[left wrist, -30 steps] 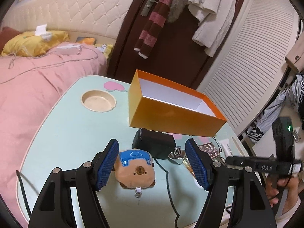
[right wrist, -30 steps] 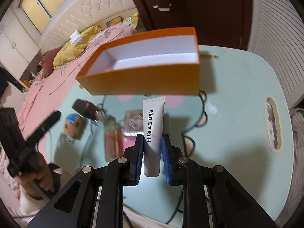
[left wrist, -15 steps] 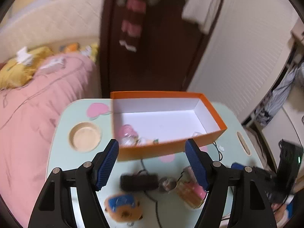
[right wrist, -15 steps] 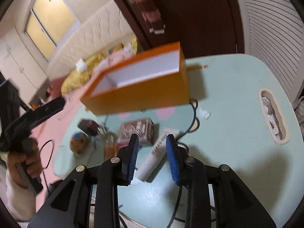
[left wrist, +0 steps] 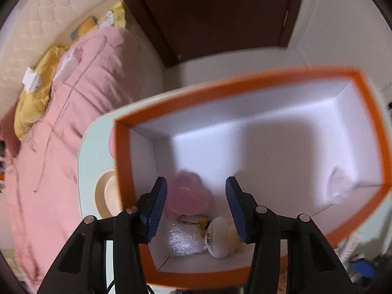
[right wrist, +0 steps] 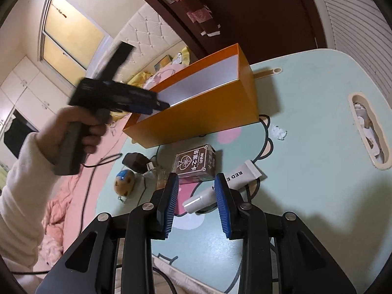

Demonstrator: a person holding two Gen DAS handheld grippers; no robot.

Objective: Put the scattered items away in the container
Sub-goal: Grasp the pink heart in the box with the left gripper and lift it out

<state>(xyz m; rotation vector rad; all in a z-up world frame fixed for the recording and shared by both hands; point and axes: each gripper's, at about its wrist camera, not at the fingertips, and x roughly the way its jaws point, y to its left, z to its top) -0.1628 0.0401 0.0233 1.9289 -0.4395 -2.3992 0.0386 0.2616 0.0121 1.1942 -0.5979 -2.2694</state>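
The orange box (left wrist: 245, 83) with a white inside fills the left wrist view. In it lie a pink round item (left wrist: 188, 196), a clear plastic wrap (left wrist: 183, 241) and a white round item (left wrist: 219, 236). My left gripper (left wrist: 196, 207) is open and empty above the box's near end; it also shows in the right wrist view (right wrist: 147, 106). My right gripper (right wrist: 197, 199) is open and empty above the white Red Earth tube (right wrist: 227, 183) lying on the table. The box (right wrist: 203, 112), a card pack (right wrist: 196, 164), a bear plush (right wrist: 124, 182) and a black adapter (right wrist: 134, 161) show there too.
The pale green table (right wrist: 306, 122) has a handle slot (right wrist: 370, 132) at its right and a crumpled paper scrap (right wrist: 279, 132). A round cup recess (left wrist: 105, 193) sits left of the box. A pink bed (left wrist: 61, 122) lies beyond the table.
My left gripper rose from the bear plush and moved over the box. My right gripper let go of the tube, which now lies on the table, and pulled back.
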